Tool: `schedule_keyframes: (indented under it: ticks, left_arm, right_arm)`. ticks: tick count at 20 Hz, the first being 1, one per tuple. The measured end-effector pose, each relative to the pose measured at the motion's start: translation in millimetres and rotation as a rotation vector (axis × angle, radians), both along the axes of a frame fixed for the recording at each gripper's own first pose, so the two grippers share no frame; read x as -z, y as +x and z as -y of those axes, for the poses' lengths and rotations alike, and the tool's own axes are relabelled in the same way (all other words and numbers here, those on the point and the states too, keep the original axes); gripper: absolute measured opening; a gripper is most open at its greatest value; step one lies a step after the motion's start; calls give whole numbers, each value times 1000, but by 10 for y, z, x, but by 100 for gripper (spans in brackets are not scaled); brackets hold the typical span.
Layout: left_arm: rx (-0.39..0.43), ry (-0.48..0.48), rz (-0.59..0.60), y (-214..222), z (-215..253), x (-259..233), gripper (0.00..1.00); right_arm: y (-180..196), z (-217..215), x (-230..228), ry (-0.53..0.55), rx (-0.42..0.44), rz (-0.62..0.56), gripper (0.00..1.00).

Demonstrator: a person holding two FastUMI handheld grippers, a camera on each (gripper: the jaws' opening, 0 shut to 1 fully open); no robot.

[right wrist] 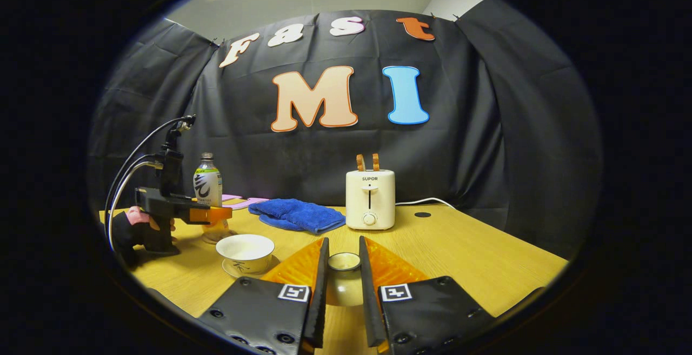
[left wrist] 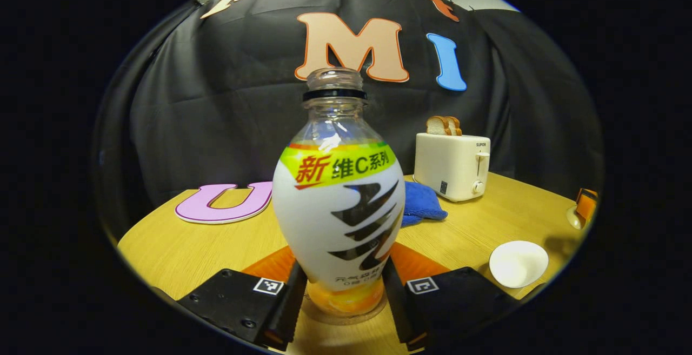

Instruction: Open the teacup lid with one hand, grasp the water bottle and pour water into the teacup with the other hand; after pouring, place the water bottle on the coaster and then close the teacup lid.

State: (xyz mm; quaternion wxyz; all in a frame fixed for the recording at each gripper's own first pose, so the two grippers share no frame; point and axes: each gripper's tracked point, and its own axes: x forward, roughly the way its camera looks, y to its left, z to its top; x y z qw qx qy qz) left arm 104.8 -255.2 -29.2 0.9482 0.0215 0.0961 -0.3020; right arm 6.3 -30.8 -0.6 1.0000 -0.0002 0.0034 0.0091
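Gripped the bottle (left wrist: 338, 203) low in the left tool (left wrist: 345, 290), seemingly snug, upright on the coaster (left wrist: 346, 318), left of the toaster (left wrist: 452, 166). Pinched the lid (right wrist: 344, 274) in the narrow right tool (right wrist: 344, 290), in front of the toaster. Showed the cup (right wrist: 245, 252) uncovered, front-left of the toaster. Probably called for a straight, gentle release, then lowering the lid squarely. Offered bare counter (right wrist: 459, 258) right of the toaster, with a cloth (right wrist: 297, 214) just left of it.

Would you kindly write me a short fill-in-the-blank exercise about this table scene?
1. The right claw holds the teacup's ___.
2. The left claw straddles the ___.
3. The bread sits in the ___.
4. The cloth is ___.
Missing words: lid, bottle, toaster, blue.
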Motion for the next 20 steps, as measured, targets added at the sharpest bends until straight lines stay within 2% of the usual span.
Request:
schedule_keyframes:
  ticks: [2, 3, 4, 10, 16, 20]
  left_arm:
    - [-5, -7, 0, -5, -12, 0, 82]
    - [-11, -15, 0, -17, -40, -20, 94]
    - [-14, -20, -3, -27, -46, -15, 98]
    - [-29, -45, 45, -242, -152, -87, 98]
    - [-82, -56, 116, -579, -376, -205, 98]
    - [-111, -116, 183, -743, -541, -349, 98]
  right_arm:
    - [-1, 3, -1, 0, 1, 0, 33]
    - [2, 7, -3, 0, 1, 0, 33]
    - [1, 8, -3, 0, 1, 0, 33]
    - [8, 8, -5, 0, 4, 0, 33]
    - [8, -3, -10, 0, 3, 2, 33]
    - [25, -45, -9, 0, 1, 4, 33]
